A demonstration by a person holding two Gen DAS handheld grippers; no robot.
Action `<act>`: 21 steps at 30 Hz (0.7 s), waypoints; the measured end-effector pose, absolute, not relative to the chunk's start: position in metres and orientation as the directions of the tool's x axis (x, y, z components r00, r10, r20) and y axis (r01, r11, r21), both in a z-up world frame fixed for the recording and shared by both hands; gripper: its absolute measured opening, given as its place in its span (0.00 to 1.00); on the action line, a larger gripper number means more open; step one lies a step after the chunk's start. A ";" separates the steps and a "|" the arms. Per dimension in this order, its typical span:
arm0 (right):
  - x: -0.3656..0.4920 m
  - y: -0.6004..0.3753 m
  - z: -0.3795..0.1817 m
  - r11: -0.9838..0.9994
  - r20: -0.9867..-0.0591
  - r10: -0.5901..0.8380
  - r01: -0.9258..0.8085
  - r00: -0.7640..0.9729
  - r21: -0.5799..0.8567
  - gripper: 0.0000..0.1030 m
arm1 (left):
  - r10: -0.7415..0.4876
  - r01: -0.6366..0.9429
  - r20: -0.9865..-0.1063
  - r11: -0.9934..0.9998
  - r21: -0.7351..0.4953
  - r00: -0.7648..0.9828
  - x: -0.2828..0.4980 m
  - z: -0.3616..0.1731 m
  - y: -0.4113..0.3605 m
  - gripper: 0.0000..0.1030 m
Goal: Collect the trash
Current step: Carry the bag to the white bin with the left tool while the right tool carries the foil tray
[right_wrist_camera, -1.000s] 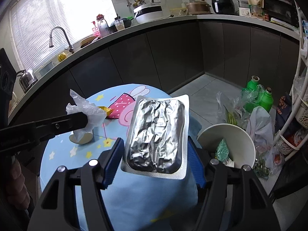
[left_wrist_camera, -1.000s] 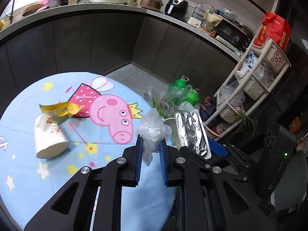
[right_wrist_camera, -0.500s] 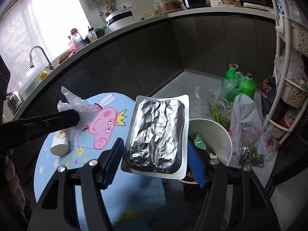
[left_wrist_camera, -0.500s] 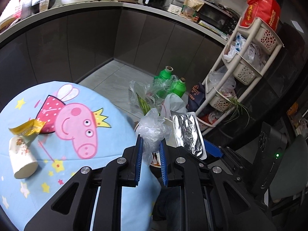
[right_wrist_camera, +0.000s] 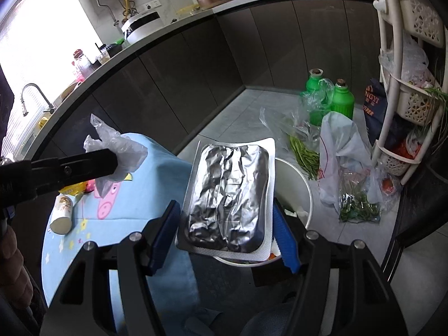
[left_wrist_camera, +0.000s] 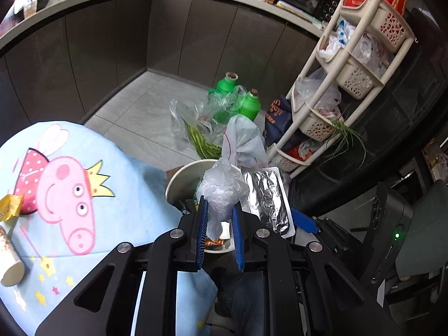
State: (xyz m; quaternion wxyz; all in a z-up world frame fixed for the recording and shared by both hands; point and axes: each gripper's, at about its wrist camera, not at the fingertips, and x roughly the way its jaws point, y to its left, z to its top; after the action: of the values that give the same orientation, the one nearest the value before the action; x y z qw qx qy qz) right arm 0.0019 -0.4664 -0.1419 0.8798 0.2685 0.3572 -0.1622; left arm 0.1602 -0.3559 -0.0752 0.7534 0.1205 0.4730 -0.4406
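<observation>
left tongs (left_wrist_camera: 219, 225) clenched on crumpled plastic wrap (left_wrist_camera: 224, 184), right tongs (right_wrist_camera: 226, 225) gripping foil blister pack (right_wrist_camera: 229, 196) by its edges, both above white bin (right_wrist_camera: 305, 193) beside table (left_wrist_camera: 140, 196); risk: light wrap clings or drifts past rim on release.

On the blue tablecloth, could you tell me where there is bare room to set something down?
The blue tablecloth is bare from the pig print to the edge by the white bin. It is crowded at the far left: a paper cup and a yellow wrapper.
</observation>
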 end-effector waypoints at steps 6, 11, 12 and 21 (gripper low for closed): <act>0.008 -0.483 -0.165 0.784 -0.737 -0.079 0.498 0.671 0.370 0.63 | -0.499 0.771 -0.858 0.591 -0.236 0.121 0.174 -0.107 -0.377 0.15; 0.017 -0.495 -0.184 0.776 -0.753 -0.066 0.508 0.655 0.374 0.63 | -0.451 0.773 -0.887 0.596 -0.220 0.095 0.184 -0.132 -0.395 0.15; 0.019 -0.497 -0.188 0.777 -0.755 -0.060 0.506 0.653 0.376 0.63 | -0.444 0.773 -0.891 0.596 -0.216 0.093 0.186 -0.136 -0.398 0.15; 0.038 -0.507 -0.216 0.787 -0.762 -0.038 0.489 0.646 0.375 0.63 | -0.395 0.772 -0.915 0.605 -0.196 0.077 0.201 -0.167 -0.412 0.16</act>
State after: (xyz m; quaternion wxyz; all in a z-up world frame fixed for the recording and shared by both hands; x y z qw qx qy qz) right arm 0.0383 -0.5071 -0.2156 0.8603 0.2877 0.3918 -0.1533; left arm 0.2008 -0.4123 -0.1667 0.7131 0.1737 0.5423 -0.4090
